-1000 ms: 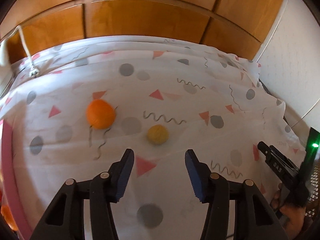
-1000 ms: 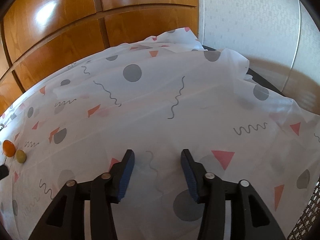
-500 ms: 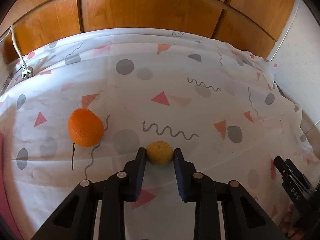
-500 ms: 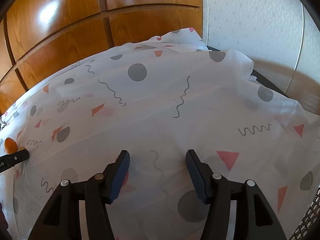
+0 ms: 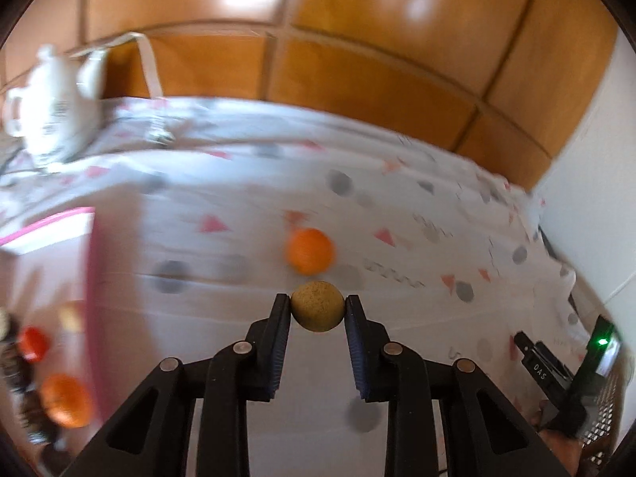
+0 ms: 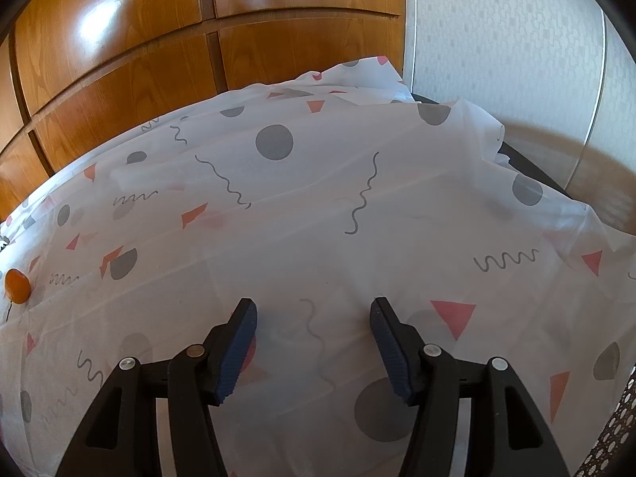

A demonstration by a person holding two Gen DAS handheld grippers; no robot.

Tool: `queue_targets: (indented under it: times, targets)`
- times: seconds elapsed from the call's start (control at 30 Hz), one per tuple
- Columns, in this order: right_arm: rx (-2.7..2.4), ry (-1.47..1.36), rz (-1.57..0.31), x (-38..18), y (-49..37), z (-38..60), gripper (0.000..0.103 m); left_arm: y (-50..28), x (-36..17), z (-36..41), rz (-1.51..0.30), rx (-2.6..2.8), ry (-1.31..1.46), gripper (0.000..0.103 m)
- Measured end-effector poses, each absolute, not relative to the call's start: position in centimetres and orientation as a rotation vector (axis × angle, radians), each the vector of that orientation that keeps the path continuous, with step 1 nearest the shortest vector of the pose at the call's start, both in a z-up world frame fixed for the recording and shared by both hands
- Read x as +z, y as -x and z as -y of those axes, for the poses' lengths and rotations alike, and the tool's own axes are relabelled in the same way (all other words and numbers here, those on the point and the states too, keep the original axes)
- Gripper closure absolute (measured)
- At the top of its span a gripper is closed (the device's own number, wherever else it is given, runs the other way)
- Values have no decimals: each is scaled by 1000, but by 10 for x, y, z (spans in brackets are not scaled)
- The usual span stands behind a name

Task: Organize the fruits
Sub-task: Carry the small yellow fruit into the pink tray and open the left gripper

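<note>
While clamped on both sides of the small yellow fruit (image 5: 317, 306), left gripper (image 5: 317, 310) carried it clear of the cloth (image 5: 397, 214), near of the orange (image 5: 309, 251). Left view badly blurred. Pink-edged bin (image 5: 90, 262) at far left, with more fruit (image 5: 63, 399) low beside it; judged the likely drop spot. Narrow hold at the very pad tips, so a quick swing could roll the round fruit out.

From the right view, right gripper (image 6: 314, 318) stood apart over bare cloth (image 6: 357, 198), nothing between the pads. Orange (image 6: 16, 285) alone at the left edge, near the drape, liable to roll if nudged.
</note>
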State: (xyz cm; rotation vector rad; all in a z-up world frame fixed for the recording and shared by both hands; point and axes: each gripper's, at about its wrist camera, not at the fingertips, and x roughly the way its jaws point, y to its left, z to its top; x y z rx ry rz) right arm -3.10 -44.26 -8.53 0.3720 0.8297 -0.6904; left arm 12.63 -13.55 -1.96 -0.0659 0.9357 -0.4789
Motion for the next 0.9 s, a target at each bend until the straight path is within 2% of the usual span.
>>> queue_targets:
  times: [0.2,0.5,0.67,0.9]
  targets:
    - [-693,-366,-832,-86,29,443,42,-124,-6,49,-890,-320,111,75]
    - [-698,-354,-835,-87,27,442,42,-120,-24,-68,-905,-82,251,75]
    - [-702,-345,-839,-87,27,441,42,-119,-39,-101,-927,-31,282,75]
    - [-706,-333,-843,-88,27,440,42,-118,-54,-108,-955,-13,302,73]
